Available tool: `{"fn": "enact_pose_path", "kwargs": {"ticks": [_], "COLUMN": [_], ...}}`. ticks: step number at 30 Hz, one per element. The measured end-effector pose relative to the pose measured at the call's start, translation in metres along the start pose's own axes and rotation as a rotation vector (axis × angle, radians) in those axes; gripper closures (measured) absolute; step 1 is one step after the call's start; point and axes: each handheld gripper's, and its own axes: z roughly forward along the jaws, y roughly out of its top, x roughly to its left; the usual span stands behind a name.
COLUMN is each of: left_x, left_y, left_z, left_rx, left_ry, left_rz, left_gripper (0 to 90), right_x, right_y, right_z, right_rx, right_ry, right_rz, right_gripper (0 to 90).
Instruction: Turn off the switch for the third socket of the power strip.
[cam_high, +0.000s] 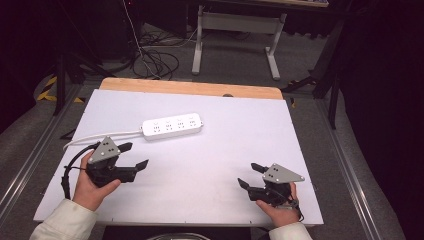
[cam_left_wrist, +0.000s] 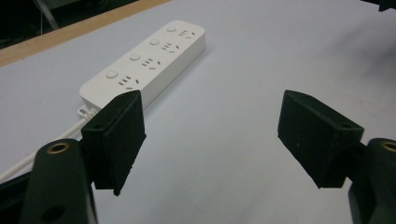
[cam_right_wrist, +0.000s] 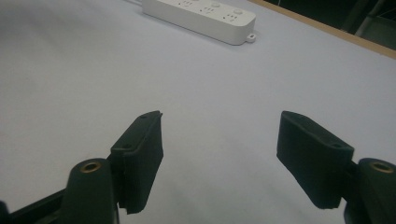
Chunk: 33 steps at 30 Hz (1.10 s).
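One power strip (cam_high: 172, 126) lies just beyond the open-jawed left gripper (cam_high: 136, 156).

Both grippers: black bodies, grey 3-cornered top plate w/ small dark dots. L gripper (cam_high: 134, 155) w/ black cable looping off rear. R gripper (cam_high: 251, 175) same build. Jaws: black wedge-shaped pads, brass-coloured screw inserts at base. Sleeves (cam_high: 67, 220): off-white, both arms.

White table (cam_high: 210, 170); white power strip (cam_high: 172, 126) lying flat, far-left area.
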Motion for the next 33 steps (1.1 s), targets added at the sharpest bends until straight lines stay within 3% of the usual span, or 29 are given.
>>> {"fn": "enact_pose_path", "kwargs": {"ticks": [7,20,29,33], "left_x": [0.004,0.008,0.011,0.011], "left_y": [0.019,0.042,0.057,0.064], "left_z": [0.008,0.023,0.035,0.042], "left_rx": [0.012,0.036,0.039,0.053], "left_ry": [-0.027,-0.017,-0.025,-0.009], "left_rz": [-0.002,0.019,0.002,0.014], "left_gripper": [25.7,27.3,29.4,29.7], "right_x": [0.0,-0.001,-0.001,0.0], "right_y": [0.0,-0.001,-0.001,-0.001], "right_z": [0.0,0.0,0.0,0.0], "right_rx": [0.002,0.002,0.001,0.001], "right_ry": [0.004,0.007,0.01,0.012], "right_rz": [0.005,0.003,0.002,0.001], "right_gripper": [31.8,31.8,31.8,31.8]}}
